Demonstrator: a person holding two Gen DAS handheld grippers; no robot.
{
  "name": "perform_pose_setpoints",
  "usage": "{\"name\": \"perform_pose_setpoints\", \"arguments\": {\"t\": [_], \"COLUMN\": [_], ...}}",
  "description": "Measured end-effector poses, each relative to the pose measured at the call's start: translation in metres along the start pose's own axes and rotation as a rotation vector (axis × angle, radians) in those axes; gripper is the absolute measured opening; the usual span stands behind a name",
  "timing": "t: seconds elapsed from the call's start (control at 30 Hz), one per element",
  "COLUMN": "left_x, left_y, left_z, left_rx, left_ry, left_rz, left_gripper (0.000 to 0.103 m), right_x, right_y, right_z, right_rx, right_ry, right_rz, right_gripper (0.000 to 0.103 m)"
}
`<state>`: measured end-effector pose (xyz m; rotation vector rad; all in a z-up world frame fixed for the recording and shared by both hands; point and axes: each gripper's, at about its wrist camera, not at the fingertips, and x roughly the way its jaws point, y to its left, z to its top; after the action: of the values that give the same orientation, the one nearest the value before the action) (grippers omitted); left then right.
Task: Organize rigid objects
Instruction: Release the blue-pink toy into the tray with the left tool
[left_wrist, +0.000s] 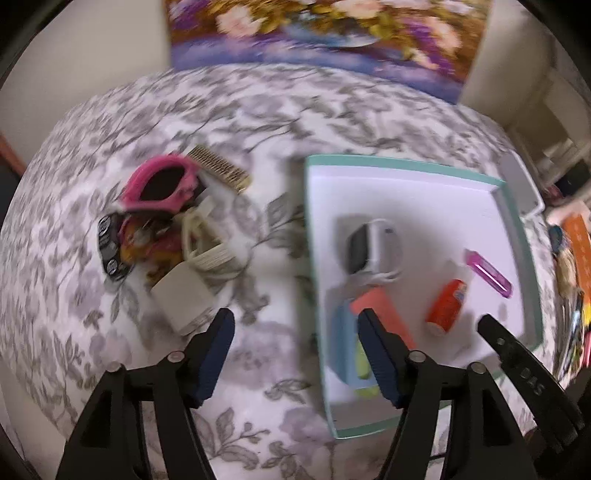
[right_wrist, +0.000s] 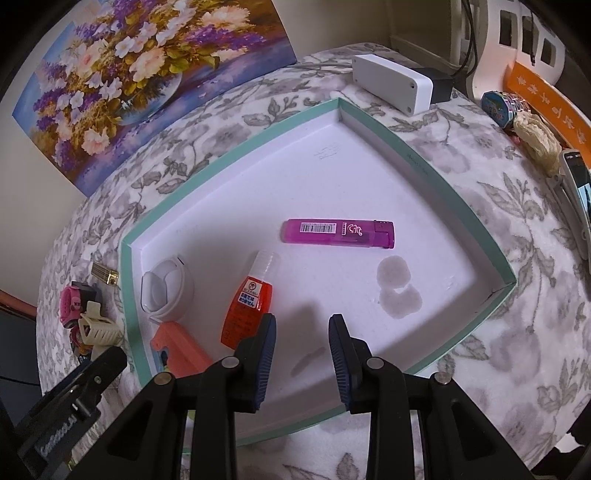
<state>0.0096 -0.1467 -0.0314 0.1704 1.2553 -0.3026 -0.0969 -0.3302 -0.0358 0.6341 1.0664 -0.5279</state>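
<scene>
My left tool (left_wrist: 295, 354), jaws apart and empty, heads for the jumbled pile of small rigid items (left_wrist: 166, 229) beside the shallow teal-rimmed white tray (left_wrist: 406, 162); I centre on one piece before clamping. My right tool (right_wrist: 302, 354) hovers narrowed, empty.

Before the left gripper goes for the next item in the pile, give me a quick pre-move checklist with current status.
1. Left gripper empty, jaws apart: ok.
2. Right gripper holding nothing: ok; jaws look narrow, above the tray floor.
3. Teal-rimmed white cardboard tray has free floor: ok.
4. Purple plastic lighter, orange bottle, white round case and coral flat piece lie inside the tray: ok.
5. Pile outside the tray, pink watch, cream claw clip, gold comb: not ok, overlapping.
6. Left view sharpness: not ok, blurred.
</scene>
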Motion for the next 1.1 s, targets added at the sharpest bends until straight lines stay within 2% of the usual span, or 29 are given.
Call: {"name": "perform_pose_setpoints", "arguments": {"t": [0.1,0.2,0.27,0.47,0.57,0.63,1.0,1.1], "left_x": [0.001,0.001,0.001,0.002,0.002,0.000,-0.012,-0.017], "left_y": [0.006,0.010,0.013,0.027,0.035,0.041,0.084,0.097], "left_z": [0.000,0.001,0.001,0.003,0.005,0.007,0.016,0.018], "left_rx": [-0.016,-0.029,-0.035,-0.077,-0.105,-0.128,-0.232,-0.264], "left_ry": [-0.003,-0.009,-0.012,-0.012,-0.019,-0.025,-0.064,-0.075], "left_rz": [0.039,0.073,0.091,0.110,0.111,0.120,0.124,0.114], "left_gripper": [0.080,0.085,0.086,0.092,0.097,0.097,0.097,0.097], "right_x": [0.000,0.001,0.000,0.002,0.004,0.004,-0.004,-0.012], "right_y": [0.002,0.003,0.003,0.001,0.001,0.001,0.007,0.009], "right_z": [0.000,0.000,0.000,0.000,0.000,0.000,0.002,0.004], "right_rx": [-0.013,-0.020,-0.021,-0.016,-0.020,-0.026,-0.051,-0.038], "right_ry": [-0.006,-0.011,-0.016,-0.016,-0.017,-0.022,-0.078,-0.117], "right_rz": [-0.006,-0.016,-0.013,-0.026,-0.037,-0.051,-0.020,0.022], "right_gripper": [0.035,0.066,0.067,0.080,0.091,0.103,0.103,0.103]}}
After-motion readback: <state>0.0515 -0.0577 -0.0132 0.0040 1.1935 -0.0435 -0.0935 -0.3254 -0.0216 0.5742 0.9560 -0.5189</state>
